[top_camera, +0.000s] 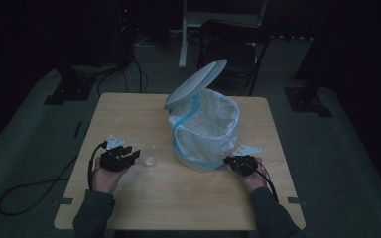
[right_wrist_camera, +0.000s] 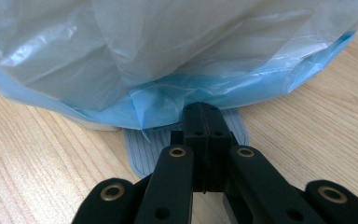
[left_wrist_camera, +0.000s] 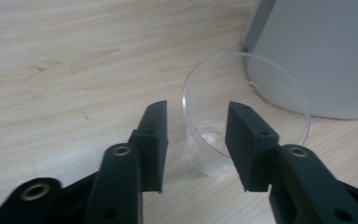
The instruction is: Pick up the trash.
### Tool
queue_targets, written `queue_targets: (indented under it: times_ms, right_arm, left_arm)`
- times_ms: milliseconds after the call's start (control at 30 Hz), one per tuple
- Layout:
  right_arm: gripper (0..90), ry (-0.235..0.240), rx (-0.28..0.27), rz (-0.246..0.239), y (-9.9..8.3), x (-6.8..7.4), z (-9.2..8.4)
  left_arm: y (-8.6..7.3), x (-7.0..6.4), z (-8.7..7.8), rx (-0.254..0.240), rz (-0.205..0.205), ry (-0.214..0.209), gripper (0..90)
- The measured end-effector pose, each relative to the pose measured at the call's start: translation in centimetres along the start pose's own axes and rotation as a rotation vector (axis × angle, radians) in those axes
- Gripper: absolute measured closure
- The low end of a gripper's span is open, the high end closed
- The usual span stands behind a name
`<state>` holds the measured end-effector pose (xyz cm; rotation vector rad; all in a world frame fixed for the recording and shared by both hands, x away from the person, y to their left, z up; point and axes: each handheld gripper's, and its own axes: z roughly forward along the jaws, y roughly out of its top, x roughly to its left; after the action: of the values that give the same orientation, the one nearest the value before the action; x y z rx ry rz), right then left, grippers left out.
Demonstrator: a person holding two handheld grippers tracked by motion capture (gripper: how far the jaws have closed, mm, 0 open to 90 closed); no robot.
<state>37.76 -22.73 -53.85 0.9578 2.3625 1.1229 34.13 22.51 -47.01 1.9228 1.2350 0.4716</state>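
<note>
Holding my left tool (left_wrist_camera: pixel 196 140) with its jaws wide apart, I have them either side of a small clear plastic cup (left_wrist_camera: pixel 242 112) that stands upright on the pale wooden table (left_wrist_camera: pixel 65 60), just beside the bin and not yet gripped. My right tool (right_wrist_camera: pixel 203 140) has its jaws pressed together, empty as far as I can see, their tips resting on the grey ribbed foot pedal (right_wrist_camera: pixel 140 149) at the bin's base. That white pedal bin (top_camera: pixel 204 130), lined with a translucent white bag edged in blue (right_wrist_camera: pixel 168 51), stands near the middle of the table with its round grey lid (top_camera: pixel 196 83) tilted up.

My guess is that the cup is meant for the bin. What could go wrong: the cup is thin and light, so closing too hard may crush it, and closing off-centre may knock it over or push it against the bin. If my right tool slips off the pedal, the lid would likely drop. The loose bag hanging over the pedal could also snag the tips.
</note>
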Motion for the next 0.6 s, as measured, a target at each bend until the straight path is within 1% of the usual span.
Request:
queue_targets:
  times_ms: [100,167,200,300,400,433,500,600]
  right_arm:
    - [90.0,0.000,0.000,0.000,0.0,0.0,0.0]
    - [90.0,0.001,-0.001,0.001,0.0,0.0,0.0]
    - [90.0,0.004,-0.001,0.005,0.0,-0.1,0.0]
    - [90.0,0.003,-0.002,0.002,0.0,-0.1,0.0]
    - [90.0,0.003,-0.001,0.002,0.0,0.0,0.0]
    - [90.0,0.003,-0.002,0.002,0.0,0.0,0.0]
    - [90.0,0.003,-0.002,0.002,0.0,0.0,0.0]
    - [90.0,0.002,-0.002,0.001,0.0,0.0,0.0]
  left_arm:
    - [-0.5,0.1,-0.2,0.011,-0.017,-0.022,67.0]
    - [-0.5,0.1,-0.2,0.011,-0.017,-0.022,68.6]
    - [-0.9,0.1,-0.3,0.022,-0.022,-0.035,72.0]
    - [-1.4,-0.1,-0.4,0.028,-0.016,-0.049,78.7]
    - [-2.1,-0.6,-0.5,0.041,0.010,-0.055,84.2]
    - [-2.4,-0.8,-0.5,0.046,0.024,-0.053,85.2]
    - [-3.0,-1.3,-0.4,0.055,0.045,-0.060,86.3]
    - [-3.7,-1.9,-0.3,0.062,0.073,-0.060,86.6]
